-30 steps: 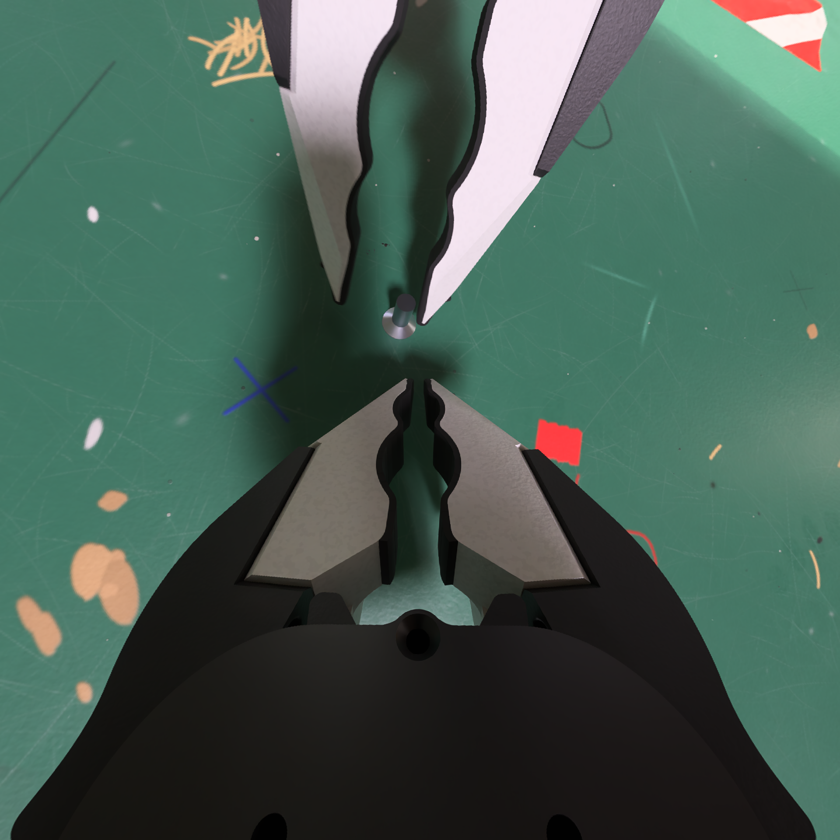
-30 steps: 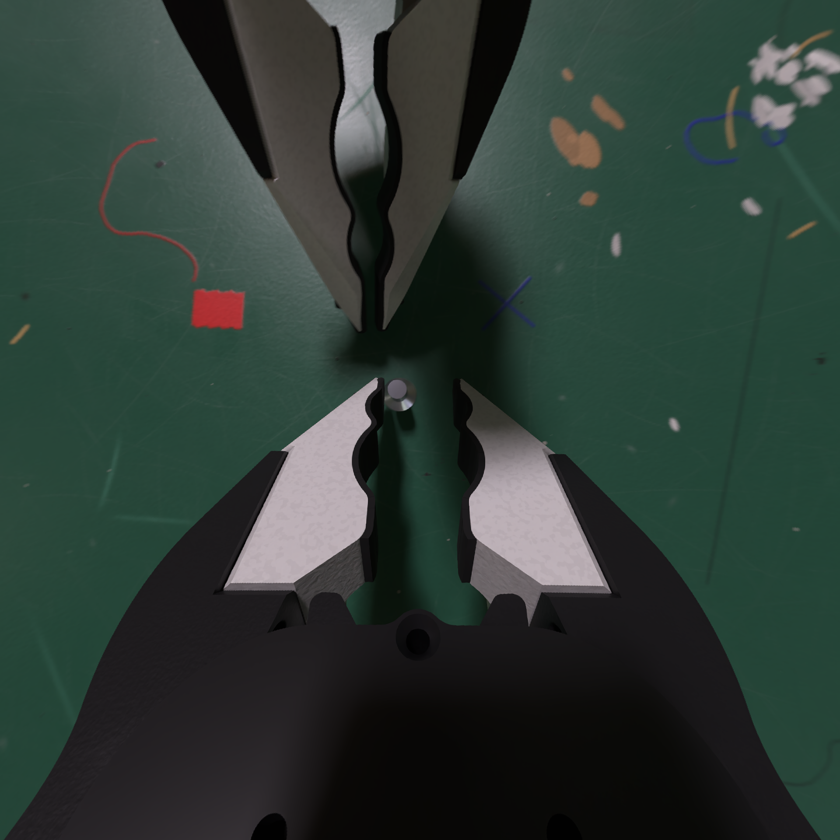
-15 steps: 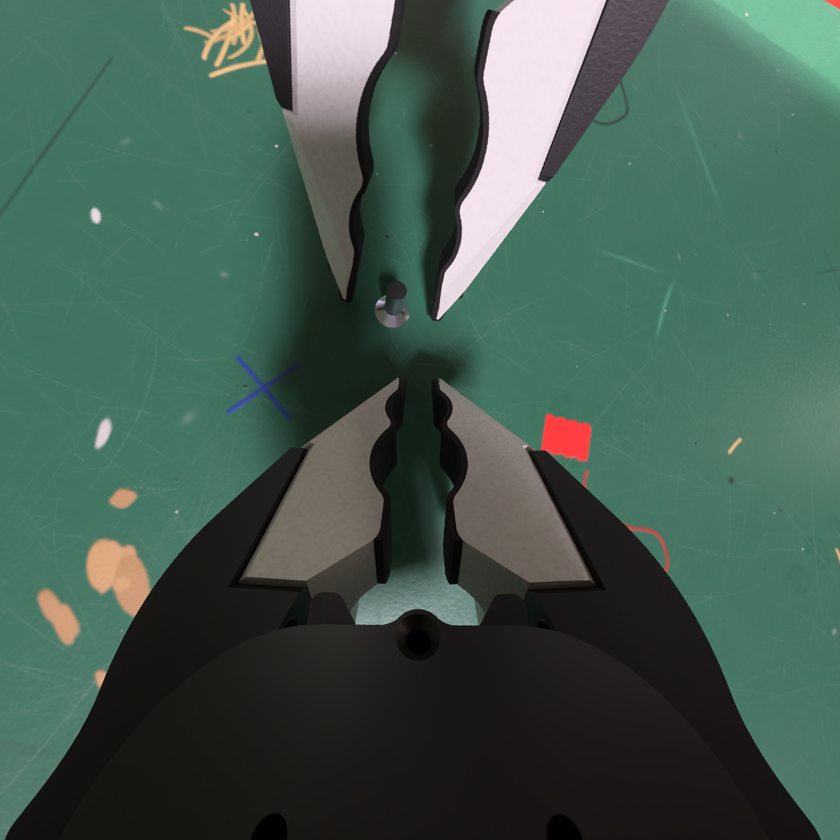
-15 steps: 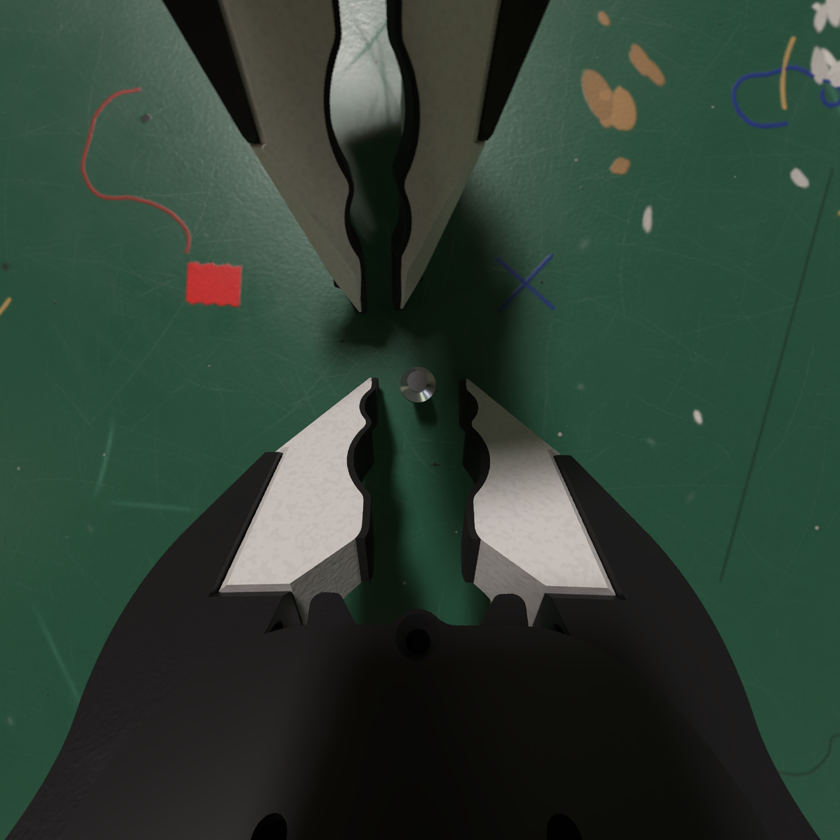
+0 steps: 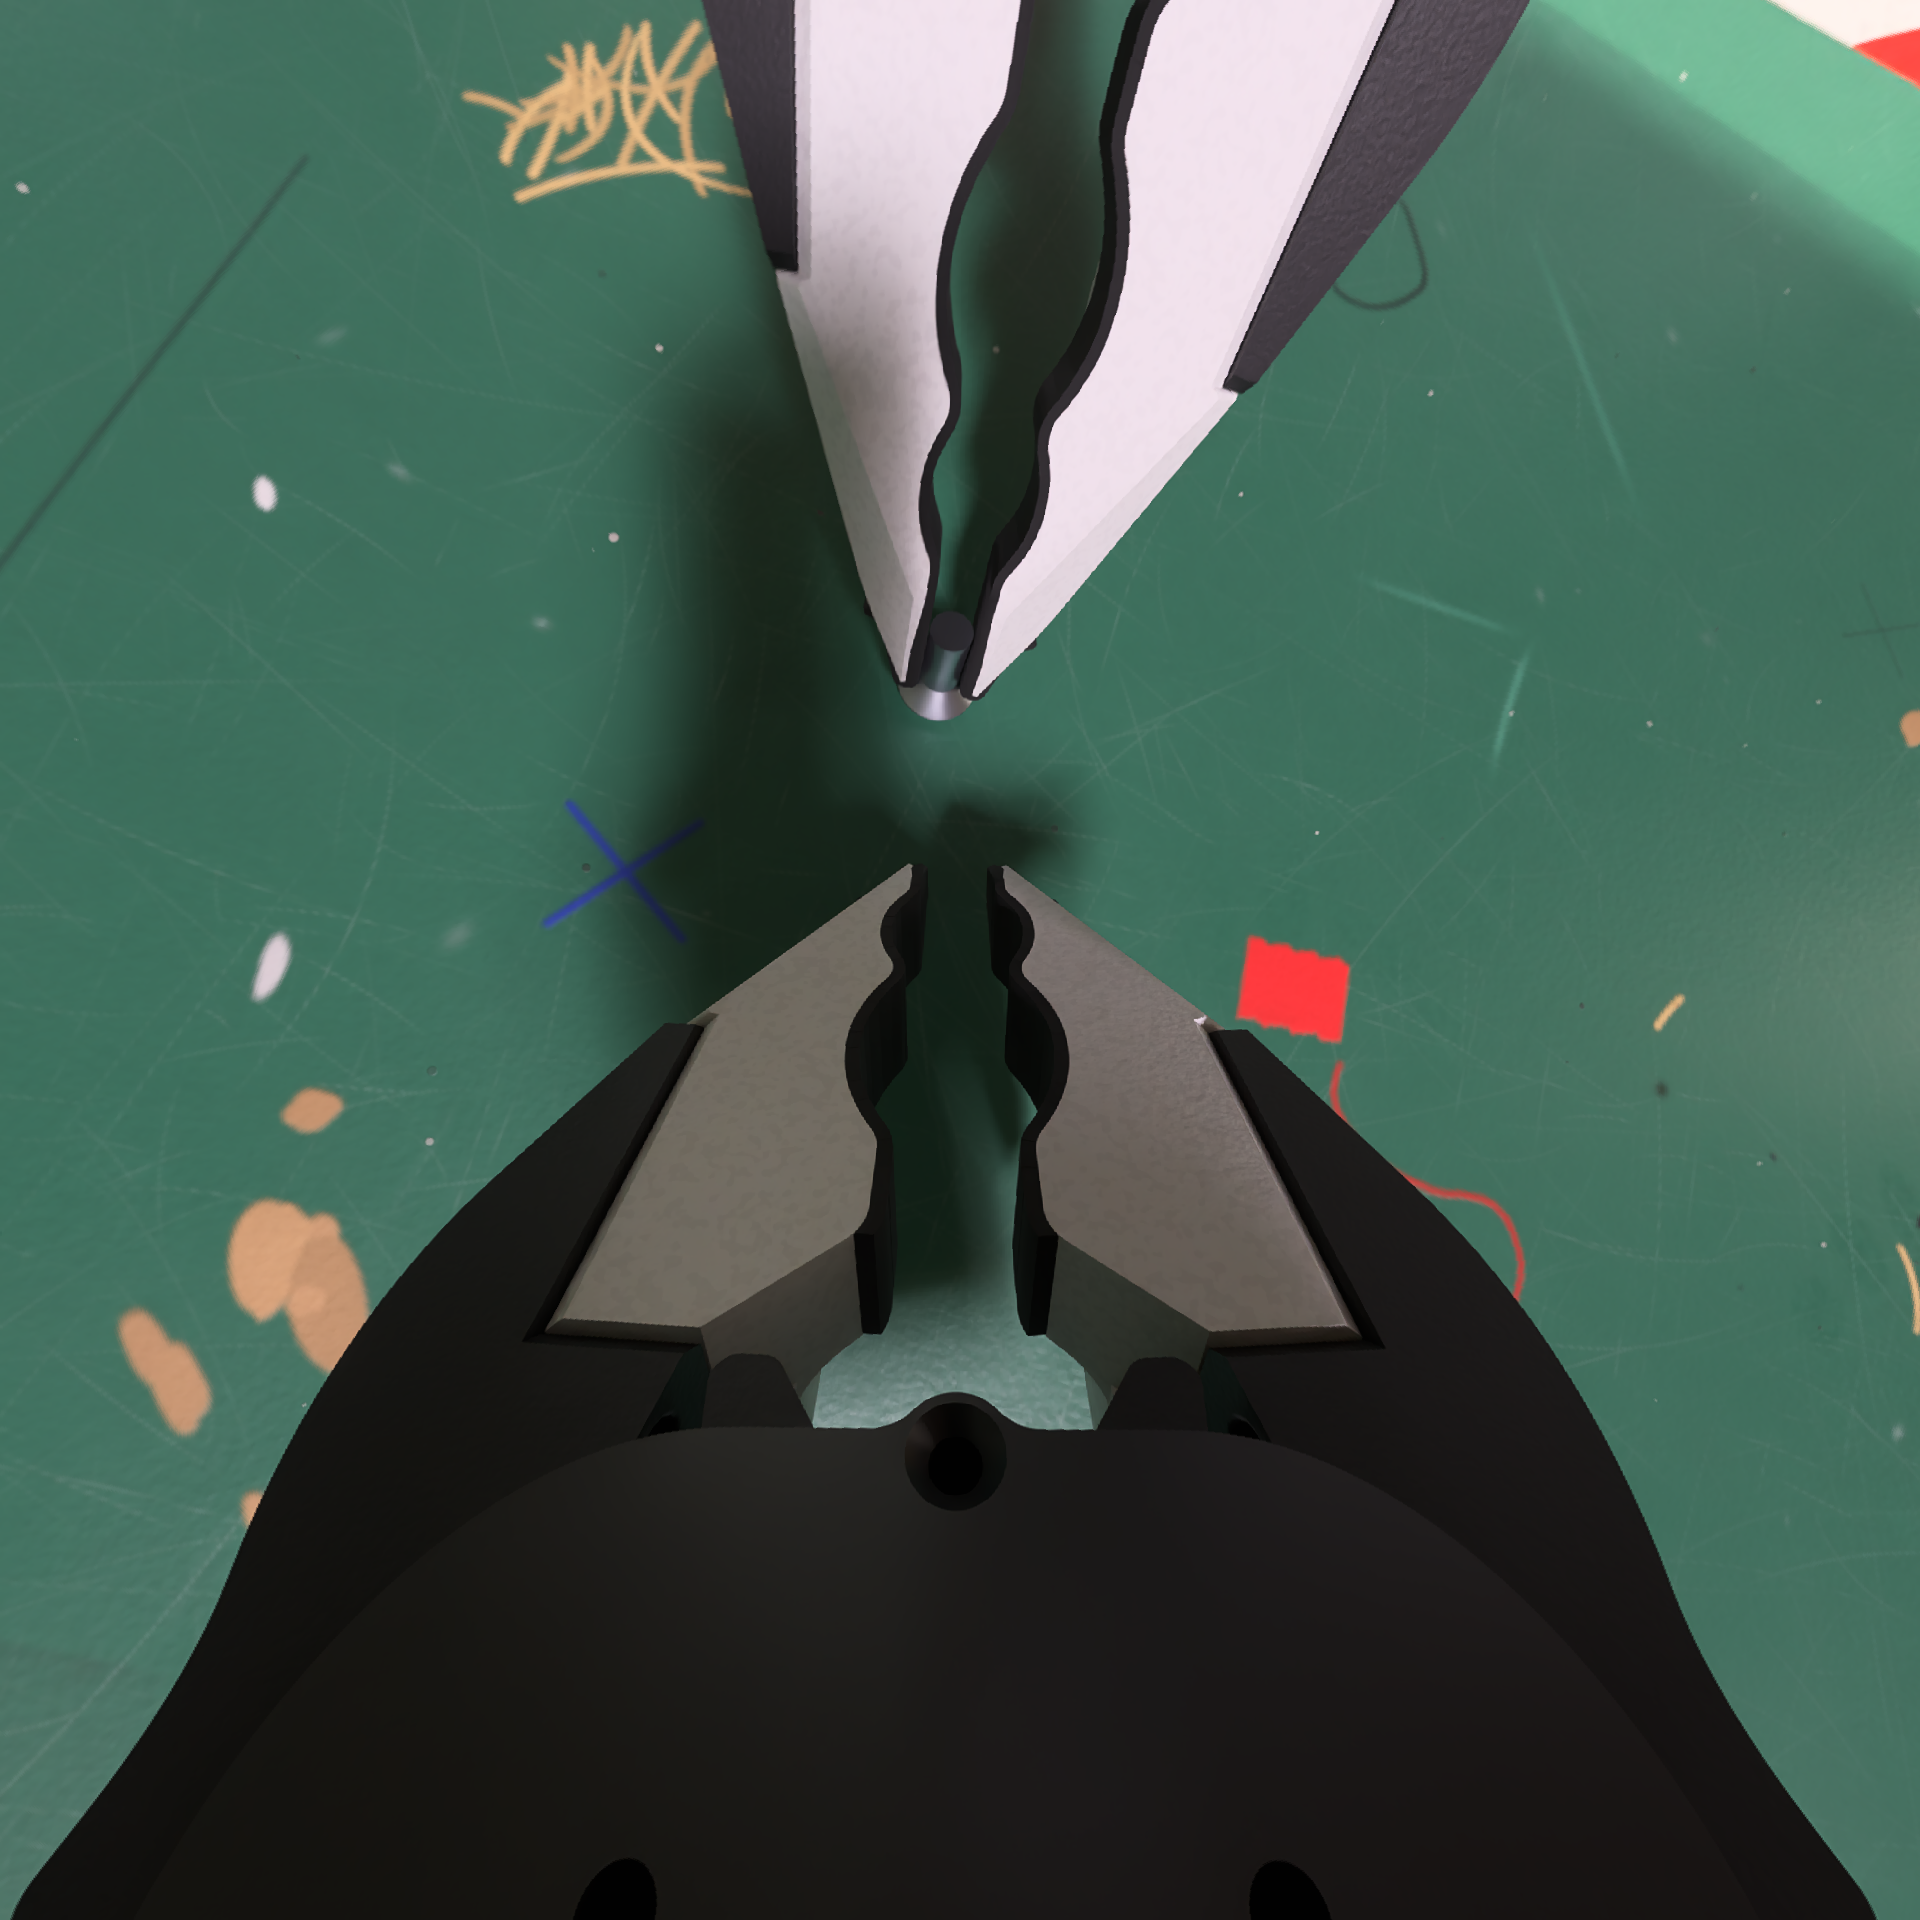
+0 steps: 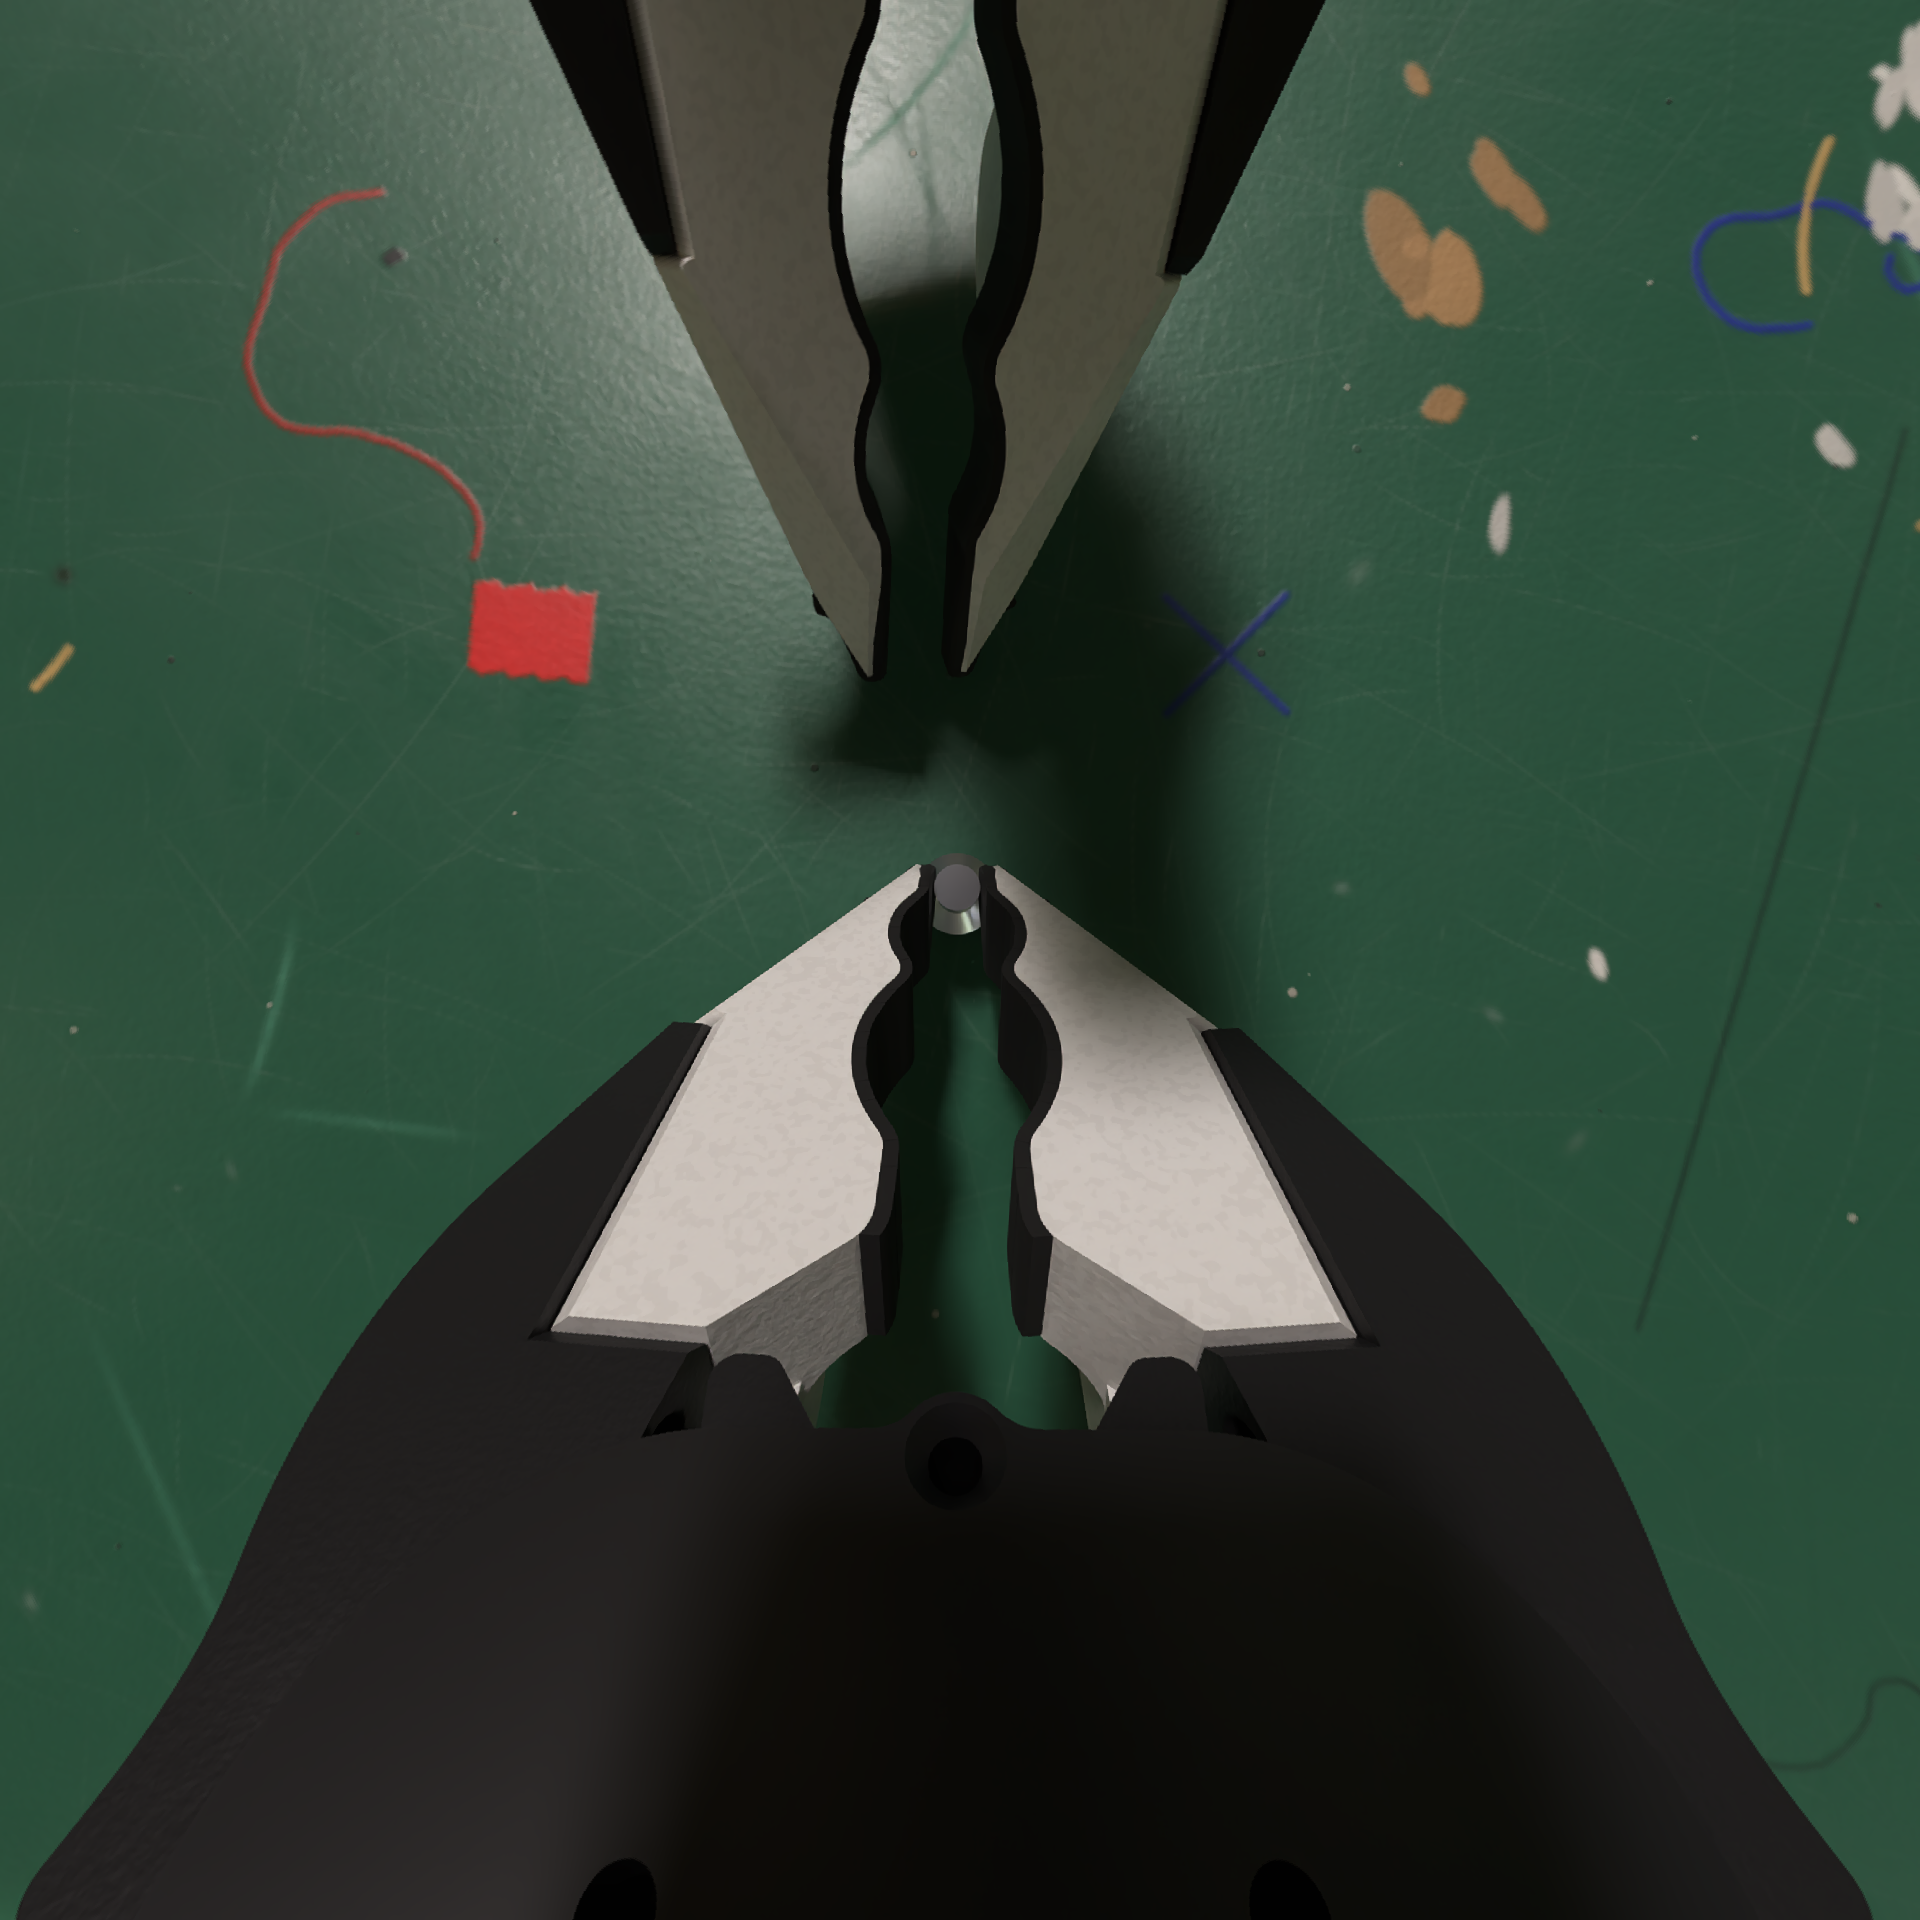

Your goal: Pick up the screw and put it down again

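The small grey metal screw (image 6: 956, 900) is pinched between the fingertips of my right gripper (image 6: 957, 875), which is shut on it just over the green mat. In the left wrist view the right gripper (image 5: 943, 681) comes down from the top, with the screw (image 5: 941, 694) head-down at its tips. I cannot tell whether the head touches the mat. My left gripper (image 5: 957, 875) is empty, with its jaws a narrow gap apart. It faces the right gripper tip to tip, a short way from the screw, and also shows in the right wrist view (image 6: 914, 670).
The green cutting mat (image 5: 312, 675) carries only flat marks: a blue cross (image 5: 623, 873), a red square (image 5: 1294, 987), tan blotches (image 5: 296, 1273) and a tan scribble (image 5: 613, 135). The mat's edge, with a lighter surface beyond, shows at the upper right (image 5: 1704, 125).
My right gripper has closed from wide open onto the screw, which stood free between its tips. The left gripper's jaws have parted slightly over the second.
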`<state>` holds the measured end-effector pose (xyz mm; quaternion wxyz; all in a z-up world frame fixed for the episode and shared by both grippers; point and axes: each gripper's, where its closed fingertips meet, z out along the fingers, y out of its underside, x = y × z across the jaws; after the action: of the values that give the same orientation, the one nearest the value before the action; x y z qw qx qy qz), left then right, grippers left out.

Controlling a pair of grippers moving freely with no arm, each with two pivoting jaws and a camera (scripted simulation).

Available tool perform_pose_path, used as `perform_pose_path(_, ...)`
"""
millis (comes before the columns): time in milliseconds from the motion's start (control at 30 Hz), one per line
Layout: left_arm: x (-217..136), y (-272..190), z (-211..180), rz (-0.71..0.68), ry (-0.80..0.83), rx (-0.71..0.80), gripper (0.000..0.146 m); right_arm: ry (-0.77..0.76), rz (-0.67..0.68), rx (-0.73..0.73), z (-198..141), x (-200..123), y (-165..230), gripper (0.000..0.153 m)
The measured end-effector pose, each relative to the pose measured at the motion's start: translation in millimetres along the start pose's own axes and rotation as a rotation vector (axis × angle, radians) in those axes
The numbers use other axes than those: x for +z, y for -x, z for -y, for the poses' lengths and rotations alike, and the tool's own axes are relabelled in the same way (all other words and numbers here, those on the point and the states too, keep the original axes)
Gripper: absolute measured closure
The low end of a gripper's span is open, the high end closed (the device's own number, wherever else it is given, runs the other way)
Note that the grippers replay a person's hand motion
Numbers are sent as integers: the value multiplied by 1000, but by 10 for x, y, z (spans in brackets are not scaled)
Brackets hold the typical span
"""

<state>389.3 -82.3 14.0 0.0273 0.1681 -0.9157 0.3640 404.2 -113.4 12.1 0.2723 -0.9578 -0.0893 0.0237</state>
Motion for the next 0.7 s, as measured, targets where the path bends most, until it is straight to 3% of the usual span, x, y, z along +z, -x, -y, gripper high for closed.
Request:
perform_pose_path(200,-30,-26,63,-20,-41,-8,135,-6,22,-11,-45,-128,61,145)
perform_pose_path(700,52,-79,21,-41,-6,6,136,26,38,-25,-78,-59,104,145)
